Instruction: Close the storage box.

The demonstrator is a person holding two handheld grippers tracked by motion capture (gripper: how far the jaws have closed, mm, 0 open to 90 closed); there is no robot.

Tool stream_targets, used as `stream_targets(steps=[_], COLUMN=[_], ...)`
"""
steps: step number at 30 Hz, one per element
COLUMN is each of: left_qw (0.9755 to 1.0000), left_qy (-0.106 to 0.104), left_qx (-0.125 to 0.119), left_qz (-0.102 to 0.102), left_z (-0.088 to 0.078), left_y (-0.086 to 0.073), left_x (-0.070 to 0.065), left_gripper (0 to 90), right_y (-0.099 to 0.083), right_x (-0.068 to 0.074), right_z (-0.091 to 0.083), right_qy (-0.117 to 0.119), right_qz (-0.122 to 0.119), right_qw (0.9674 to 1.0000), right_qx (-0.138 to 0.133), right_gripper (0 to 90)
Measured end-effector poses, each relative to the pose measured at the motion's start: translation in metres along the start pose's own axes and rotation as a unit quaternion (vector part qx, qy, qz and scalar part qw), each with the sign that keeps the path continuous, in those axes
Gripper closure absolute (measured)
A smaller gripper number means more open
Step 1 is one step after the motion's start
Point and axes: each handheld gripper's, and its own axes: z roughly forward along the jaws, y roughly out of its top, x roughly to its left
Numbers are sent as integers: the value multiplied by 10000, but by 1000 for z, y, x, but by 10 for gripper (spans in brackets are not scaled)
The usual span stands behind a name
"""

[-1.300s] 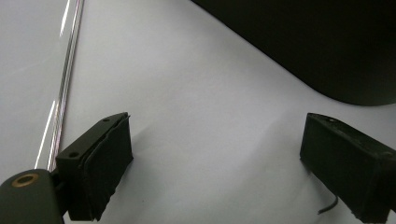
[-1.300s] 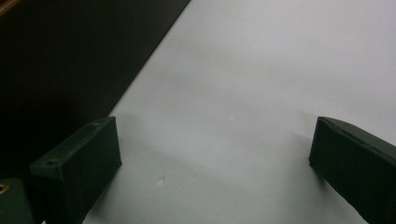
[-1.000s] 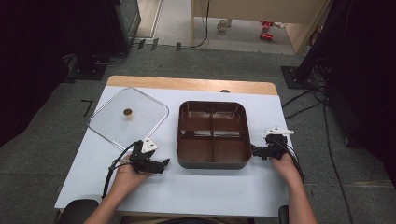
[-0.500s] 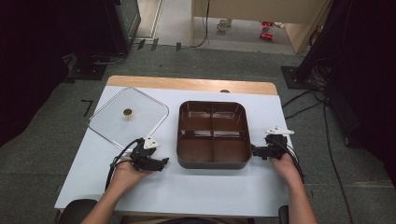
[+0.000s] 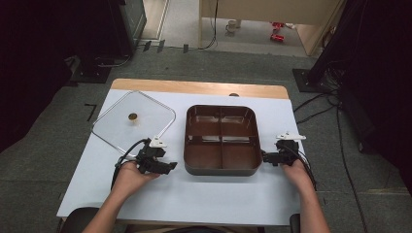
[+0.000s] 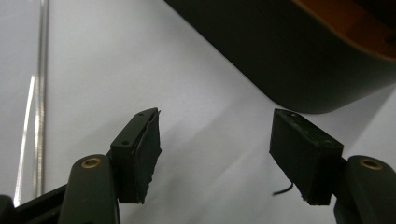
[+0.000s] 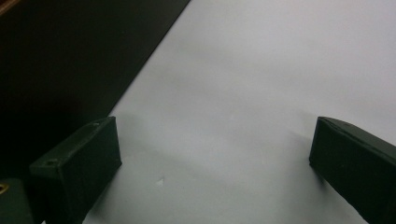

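Brown four-compartment tray (image 5: 221, 167) sits mid-table on the white table top (image 5: 194, 199), all four sections bare. Clear square glass lid (image 5: 116, 138) with a small knob (image 5: 132, 116) lies flat to the tray's left, apart from it.

Left gripper (image 5: 170, 166) is low over the table, just beside the tray's near-left corner, jaws pointing toward the tray wall. In the left gripper view the jaws stand about half apart with only bare table between them; the tray's dark outer wall (image 6: 280, 60) lies ahead and up-right of the tips, not between the pads, no contact visible. The lid's edge (image 6: 39, 93) runs along the left side of that view. These jaws have just been closing, nothing caught in them.

Right gripper (image 5: 265, 158) is at the tray's right wall near the near-right corner, pointing in at it. In the right gripper view the jaws are spread wide, table between them, tray wall (image 7: 70, 60) close to the left pad (image 7: 77, 168); can't tell if it touches. Nothing gripped on either side.
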Motion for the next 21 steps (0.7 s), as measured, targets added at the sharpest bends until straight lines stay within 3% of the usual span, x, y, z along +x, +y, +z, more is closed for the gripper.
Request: stream_targets(steps=[6,21], left_qw=[9996,9989], left_qy=[40,161], left_qx=[-236,-382], left_qz=[-121,-213], left_z=[-9,-11], left_y=[3,19], left_x=[8,31], left_gripper=[341,321], right_y=[0,0], right_x=[0,0], right_z=[0,0], right_qy=[0,-1], right_qz=[0,-1], right_qw=[10000,10000], right_qx=[0,-7], right_gripper=[14,14])
